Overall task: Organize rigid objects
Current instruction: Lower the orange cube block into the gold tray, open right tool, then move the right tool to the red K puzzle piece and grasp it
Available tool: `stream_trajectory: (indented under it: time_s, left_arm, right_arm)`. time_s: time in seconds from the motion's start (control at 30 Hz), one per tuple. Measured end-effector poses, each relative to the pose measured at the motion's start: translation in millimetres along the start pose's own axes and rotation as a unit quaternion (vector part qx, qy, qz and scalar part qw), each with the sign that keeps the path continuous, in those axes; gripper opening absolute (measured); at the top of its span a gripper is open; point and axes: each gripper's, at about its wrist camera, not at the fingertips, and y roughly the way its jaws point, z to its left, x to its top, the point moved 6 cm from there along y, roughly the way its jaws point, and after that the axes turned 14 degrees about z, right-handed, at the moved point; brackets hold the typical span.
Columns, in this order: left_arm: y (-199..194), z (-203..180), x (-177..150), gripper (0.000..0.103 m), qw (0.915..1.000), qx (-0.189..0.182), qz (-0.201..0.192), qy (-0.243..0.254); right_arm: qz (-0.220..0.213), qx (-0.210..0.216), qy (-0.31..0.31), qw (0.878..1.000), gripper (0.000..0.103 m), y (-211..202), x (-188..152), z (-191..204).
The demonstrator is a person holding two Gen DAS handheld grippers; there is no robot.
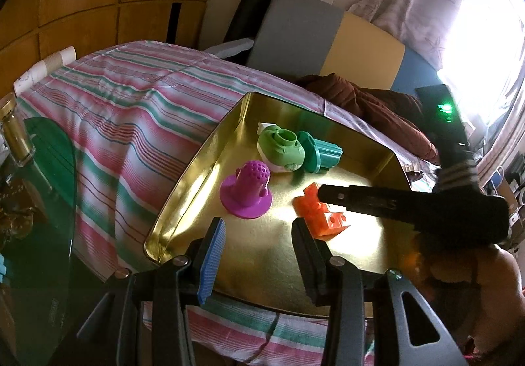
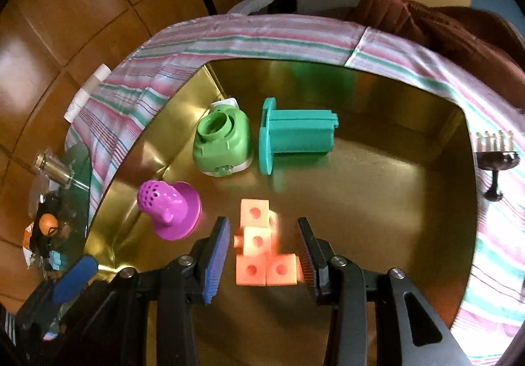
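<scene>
1. The gold tray [image 2: 410, 123] lies on a striped cloth [image 1: 124, 110], and its raised walls keep the collected pieces together.
2. The right hand-held gripper [image 2: 264, 251] points steeply down over the orange block piece [image 2: 262, 248]. Its jaws stand on both sides of the piece, the right pad close to it; whether it presses, the pictures do not settle.
3. The left hand-held gripper [image 1: 257, 254] hovers at the near tray edge, partly open and empty.
4. The purple cap [image 2: 170, 210], green part [image 2: 223, 139] and teal spool [image 2: 295, 136] already rest inside the tray.
</scene>
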Motion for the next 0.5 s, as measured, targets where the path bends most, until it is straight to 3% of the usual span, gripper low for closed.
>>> stream_trajectory:
  time_s: [0.17,0.5]
  left_arm:
    - [3.3,-5.1,-2.5,0.042,0.9999,0.0,0.006,0.011]
    - [6.4,-11.4,-5.5,0.042,0.9996,-0.005,0.011,0.024]
  right_arm:
    - [-0.004,0.007,0.003,1.0,0.042,-9.0,-10.4,-1.9]
    - [-0.031,-0.027,-0.025,0.999,0.043,-31.4,-22.8,4.4]
